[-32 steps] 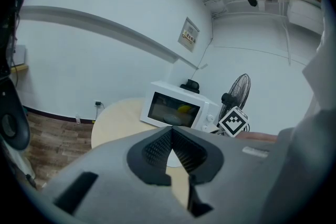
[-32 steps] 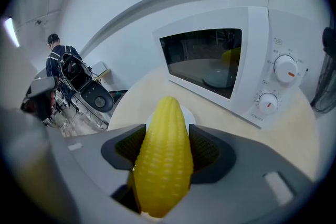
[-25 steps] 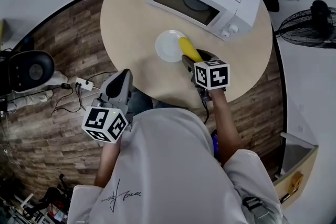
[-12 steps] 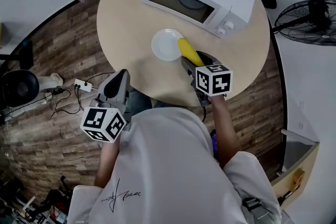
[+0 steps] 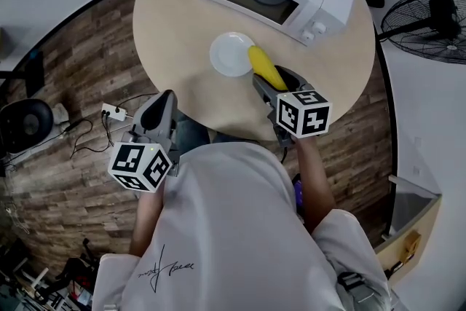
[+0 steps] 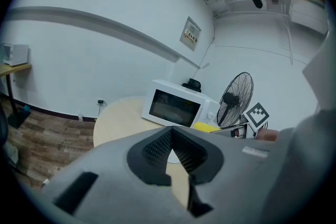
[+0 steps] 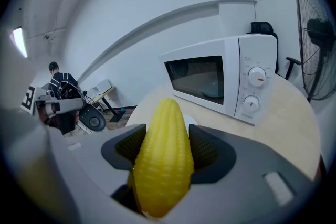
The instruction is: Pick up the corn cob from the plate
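One corn (image 7: 163,165): clamped in the right tool (image 7: 167,140), over the plate (image 5: 227,54) rim.
Left tool (image 6: 170,148): closed, empty, off the worktop (image 5: 175,33).
Progress: grasp made; apparently only lifting clear remains.

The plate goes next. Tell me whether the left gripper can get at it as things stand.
Probably yes. The left gripper, shut and empty, hangs beside the table, whose bare top alone lies between it and the plate. The right gripper holds the corn cob by the plate's right rim.
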A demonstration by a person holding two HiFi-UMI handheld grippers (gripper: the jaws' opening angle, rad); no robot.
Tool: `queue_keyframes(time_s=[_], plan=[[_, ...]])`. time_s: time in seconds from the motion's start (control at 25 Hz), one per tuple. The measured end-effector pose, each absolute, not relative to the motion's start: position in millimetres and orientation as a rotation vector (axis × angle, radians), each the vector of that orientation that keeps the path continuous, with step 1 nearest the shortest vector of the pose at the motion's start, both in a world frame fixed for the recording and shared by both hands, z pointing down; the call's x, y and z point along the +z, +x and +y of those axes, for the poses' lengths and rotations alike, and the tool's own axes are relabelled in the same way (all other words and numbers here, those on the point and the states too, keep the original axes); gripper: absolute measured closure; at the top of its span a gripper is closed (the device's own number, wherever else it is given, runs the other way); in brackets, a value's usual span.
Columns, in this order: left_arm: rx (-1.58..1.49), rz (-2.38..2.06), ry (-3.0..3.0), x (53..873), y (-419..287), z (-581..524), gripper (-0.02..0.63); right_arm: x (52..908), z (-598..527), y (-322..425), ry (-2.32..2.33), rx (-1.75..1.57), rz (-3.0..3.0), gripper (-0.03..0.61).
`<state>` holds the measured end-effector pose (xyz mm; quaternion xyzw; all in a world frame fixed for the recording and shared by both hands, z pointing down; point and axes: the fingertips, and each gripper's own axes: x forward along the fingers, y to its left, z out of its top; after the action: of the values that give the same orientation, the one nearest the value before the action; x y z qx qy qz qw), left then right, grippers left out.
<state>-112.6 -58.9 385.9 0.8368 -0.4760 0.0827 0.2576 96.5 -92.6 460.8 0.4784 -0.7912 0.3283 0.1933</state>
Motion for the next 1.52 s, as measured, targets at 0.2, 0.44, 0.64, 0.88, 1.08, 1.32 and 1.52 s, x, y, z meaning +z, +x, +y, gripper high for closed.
queue_keyframes(time_s=[0.2,0.44,0.64,0.88,1.08,1.32,1.52], plan=[[0.218,-1.31,2.258,387,-118,-56,0.62,450,-89,100,1.345,0.896,-2.257,0.31],[0.229,-1.3,2.252,392,-113,-54,0.62,439,-89,105,1.356,0.871,-2.28,0.31],[0.231,-1.295,2.258,390,-109,-55,0.62,424,-88,109,1.359,0.834,-2.325,0.31],[0.231,-1.307,2.251,388,-108,-56,0.621,405,-84,112,1.361,0.822,-2.403,0.31],[0.227,-1.311,2.246,389,-109,-53,0.621,398,-78,112,1.358,0.779,-2.418,0.31],[0.218,-1.307,2.244,390,-106,-50,0.621,395,-72,117,1.388,0.792,-2.415,0.31],[0.22,-1.307,2.246,390,-106,-48,0.621,393,-70,117,1.378,0.787,-2.429,0.31]])
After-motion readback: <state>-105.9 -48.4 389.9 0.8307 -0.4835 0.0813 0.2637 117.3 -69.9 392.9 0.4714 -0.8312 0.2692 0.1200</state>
